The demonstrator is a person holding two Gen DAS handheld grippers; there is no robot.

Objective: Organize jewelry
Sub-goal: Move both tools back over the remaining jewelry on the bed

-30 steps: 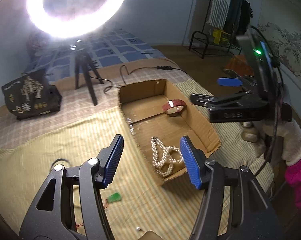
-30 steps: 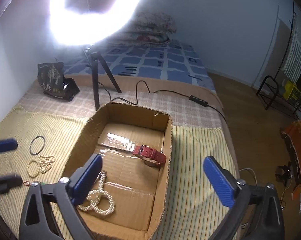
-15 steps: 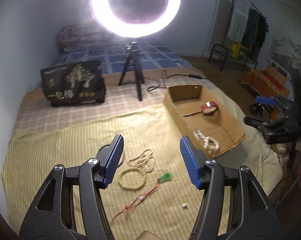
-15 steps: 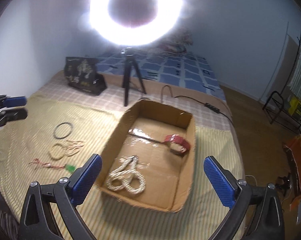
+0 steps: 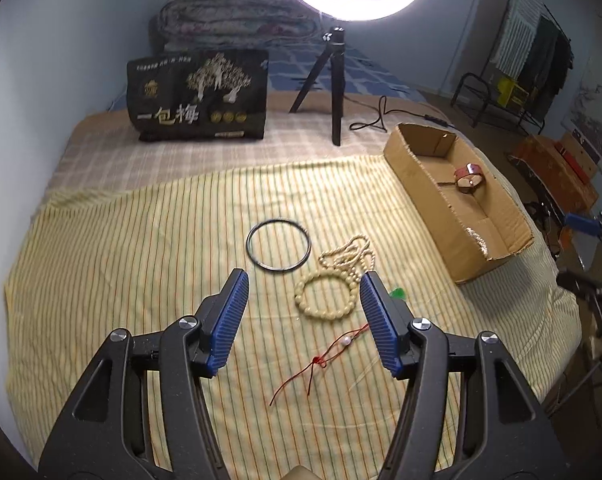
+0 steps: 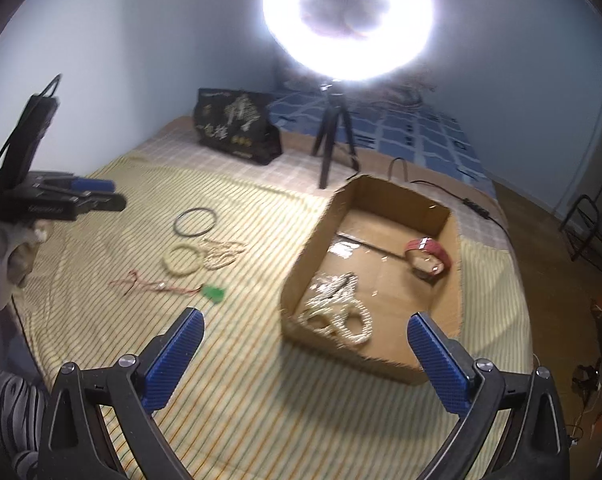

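Left wrist view had the left tool (image 5: 303, 294) spread but narrowing and empty above the bead bracelet (image 5: 325, 295), which touched a beaded necklace (image 5: 347, 256) just beyond, so a pinch risked dragging both.

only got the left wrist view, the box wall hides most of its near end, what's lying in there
Observer: A heap of pearl strands lies in the near corner of the cardboard box, apart from the red watch further back.
Operator: and the red cord runs out of sight, what's on its end
Observer: A green pendant, lying on the striped cloth outside the box.
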